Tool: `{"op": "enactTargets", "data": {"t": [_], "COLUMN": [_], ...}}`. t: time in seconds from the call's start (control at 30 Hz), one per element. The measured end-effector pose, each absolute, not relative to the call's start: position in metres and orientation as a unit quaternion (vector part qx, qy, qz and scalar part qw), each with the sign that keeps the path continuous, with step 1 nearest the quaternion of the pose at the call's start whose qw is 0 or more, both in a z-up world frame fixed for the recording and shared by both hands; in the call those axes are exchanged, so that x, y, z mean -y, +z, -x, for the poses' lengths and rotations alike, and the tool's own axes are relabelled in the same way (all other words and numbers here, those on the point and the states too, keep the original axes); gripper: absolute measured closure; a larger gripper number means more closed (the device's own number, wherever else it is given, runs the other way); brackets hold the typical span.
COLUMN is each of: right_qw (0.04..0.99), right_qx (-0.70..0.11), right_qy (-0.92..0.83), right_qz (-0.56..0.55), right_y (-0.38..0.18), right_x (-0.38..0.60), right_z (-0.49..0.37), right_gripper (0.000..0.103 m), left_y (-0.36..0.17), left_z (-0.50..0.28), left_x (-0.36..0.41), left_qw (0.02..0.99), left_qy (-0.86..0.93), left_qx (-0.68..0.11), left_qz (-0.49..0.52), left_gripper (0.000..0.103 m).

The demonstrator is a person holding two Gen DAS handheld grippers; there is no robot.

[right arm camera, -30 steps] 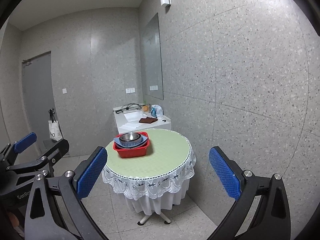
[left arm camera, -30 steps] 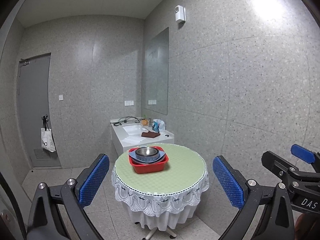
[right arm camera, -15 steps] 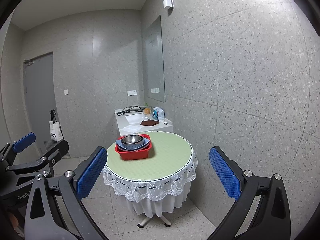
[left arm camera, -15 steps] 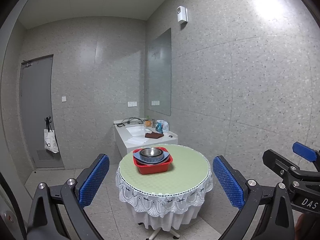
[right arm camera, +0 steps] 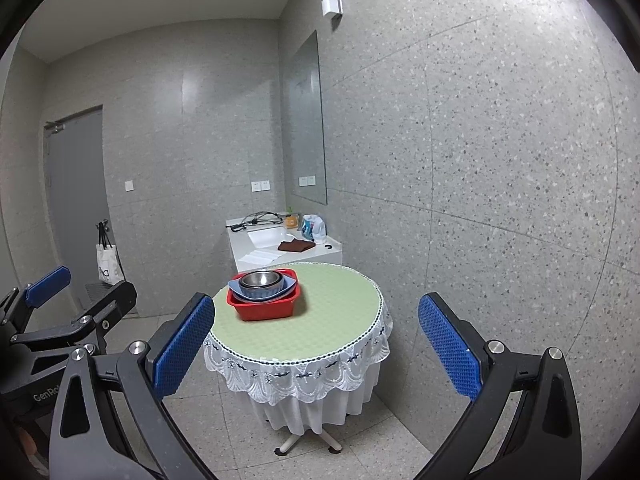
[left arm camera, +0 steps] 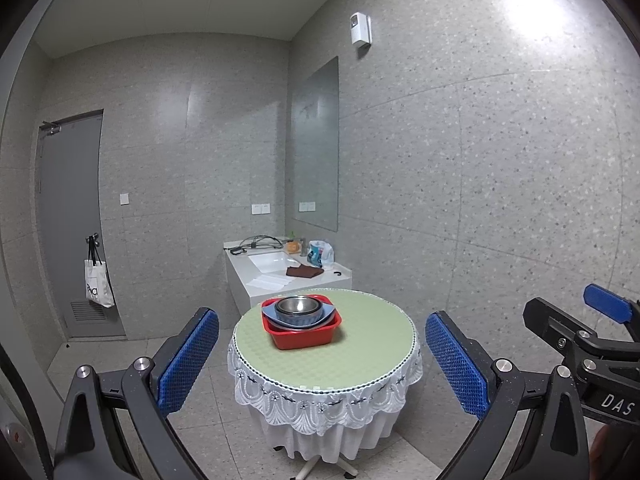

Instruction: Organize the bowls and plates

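A red plastic tub [left arm camera: 305, 334] [right arm camera: 264, 308] stands on the far left part of a round table [left arm camera: 360, 356] [right arm camera: 328, 328] with a green top and white lace cloth. In the tub lies a blue dish [left arm camera: 298, 316] [right arm camera: 262, 290] with a steel bowl [left arm camera: 298, 305] [right arm camera: 259, 279] stacked in it. My left gripper [left arm camera: 322, 360] is open and empty, well short of the table. My right gripper [right arm camera: 316, 352] is open and empty too, equally far back. Each gripper shows at the edge of the other's view.
Behind the table a white sink counter [left arm camera: 276, 276] carries a brown cloth [left arm camera: 304, 271], cables and a bag. A grey door [left arm camera: 72, 224] with a hanging tote bag [left arm camera: 98, 282] is at the left. Speckled walls close the right side.
Both views have shifted slightly, so the table and tub sit a little further right and closer. Both grippers stay open and empty.
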State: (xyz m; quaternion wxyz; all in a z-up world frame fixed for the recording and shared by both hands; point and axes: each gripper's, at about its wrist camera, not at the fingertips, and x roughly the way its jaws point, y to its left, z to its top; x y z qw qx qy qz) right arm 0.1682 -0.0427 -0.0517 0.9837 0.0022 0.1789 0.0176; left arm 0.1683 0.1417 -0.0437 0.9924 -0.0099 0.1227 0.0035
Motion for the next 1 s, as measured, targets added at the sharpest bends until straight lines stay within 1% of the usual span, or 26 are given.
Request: {"op": "enactTargets", "data": {"t": [1.0], "right_qw": [0.984], "right_qx": [-0.177], "right_qy": [0.02], "right_qz": [-0.003], "right_y": [-0.0505], "right_x": [0.0422], "right_z": [-0.1699], "right_gripper": [0.0], "left_y": [-0.0503], "left_z": [-0.1671], "left_x": [-0.1323], "left_qw": [0.993], "left_qy": [0.009], "left_qx": [-0.117], "left_qz": [0.008], "left_gripper": [0.001]}}
